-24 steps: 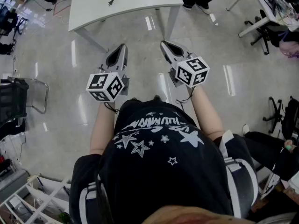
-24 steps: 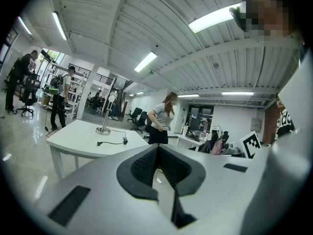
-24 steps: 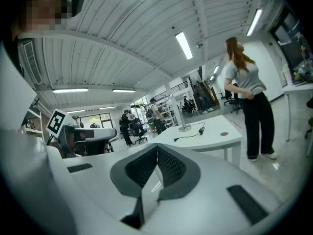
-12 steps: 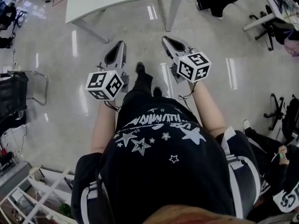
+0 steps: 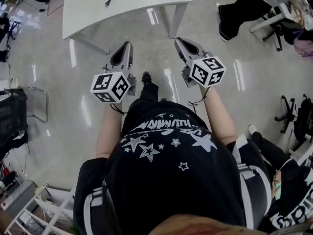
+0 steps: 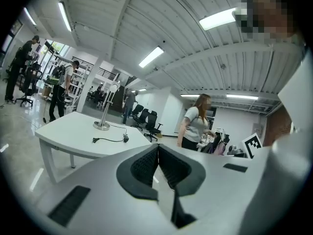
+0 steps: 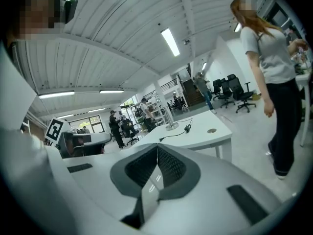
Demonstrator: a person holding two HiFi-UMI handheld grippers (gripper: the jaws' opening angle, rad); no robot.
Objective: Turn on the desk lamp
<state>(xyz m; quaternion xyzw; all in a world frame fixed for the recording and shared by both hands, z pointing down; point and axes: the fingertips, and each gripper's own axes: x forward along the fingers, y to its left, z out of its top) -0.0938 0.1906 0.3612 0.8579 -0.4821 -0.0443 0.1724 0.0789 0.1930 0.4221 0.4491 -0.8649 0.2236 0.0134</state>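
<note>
White laminate forms the desk (image 5: pixel 98 11) at 12 o'clock in the head view. It stands well apart from both grippers, which are held side by side over the glossy grey floor (image 5: pixel 58 87) in front of the person's dark star-printed shirt (image 5: pixel 166 165).

The left gripper (image 6: pixel 158 146) has its jaws fully together, the ribbed black pads (image 6: pixel 145 166) meeting face to face with nothing gripped. The right gripper (image 7: pixel 157 146) is closed in the same way, pad against pad.

In the left gripper view, the desk lamp (image 6: pixel 104 107) stands upright on the desk at about 10 o'clock from the jaws. It is a thin metal stem on a round base, and a black cable (image 6: pixel 109 140) with a plug lies on the desktop just beside the base. In the right gripper view the same lamp appears far off at about 12 o'clock, beyond the jaw tips.

A standing person (image 7: pixel 271 77) occupies 3 o'clock in the right gripper view. Black office chairs (image 6: pixel 149 122) stand behind the desk.
</note>
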